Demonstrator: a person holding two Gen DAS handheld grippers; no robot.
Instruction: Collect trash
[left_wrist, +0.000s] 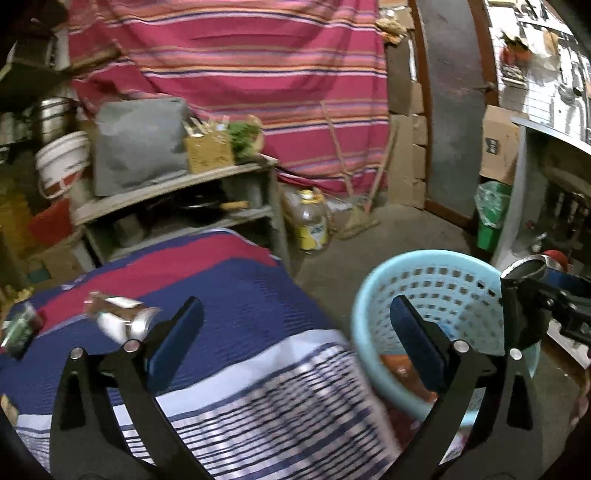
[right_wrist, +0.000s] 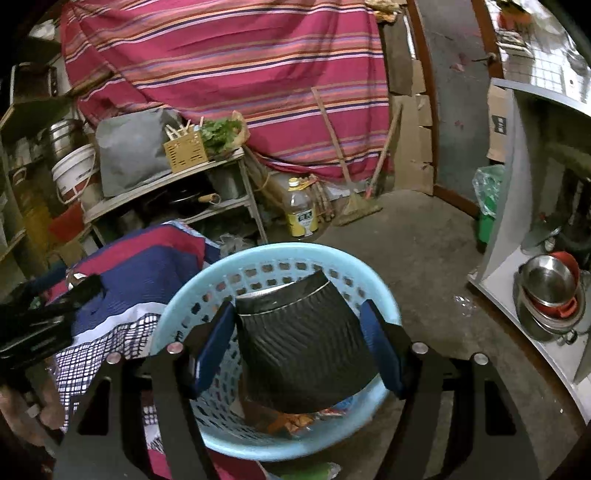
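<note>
- Hovering over light-blue basket (right_wrist: 184, 295), right gripper (right_wrist: 299, 347) spread around black ribbed cup (right_wrist: 303, 354); contact unclear, cannot tell if gripped.
- Cup looks light, crushable; hold mid-wall.
- Left gripper (left_wrist: 295, 332) released, empty, near foil wrapper (left_wrist: 122, 317) on striped cloth (left_wrist: 236, 295).

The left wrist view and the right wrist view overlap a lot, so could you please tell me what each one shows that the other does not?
Only the left wrist view shows the silver wrapper and a small green packet lying on the striped blanket.

Only the right wrist view shows the black ribbed cup between the jaws of the right gripper, over the basket, and steel bowls at right.

Both show the light blue basket, the yellow-labelled bottle and the green bin.
</note>
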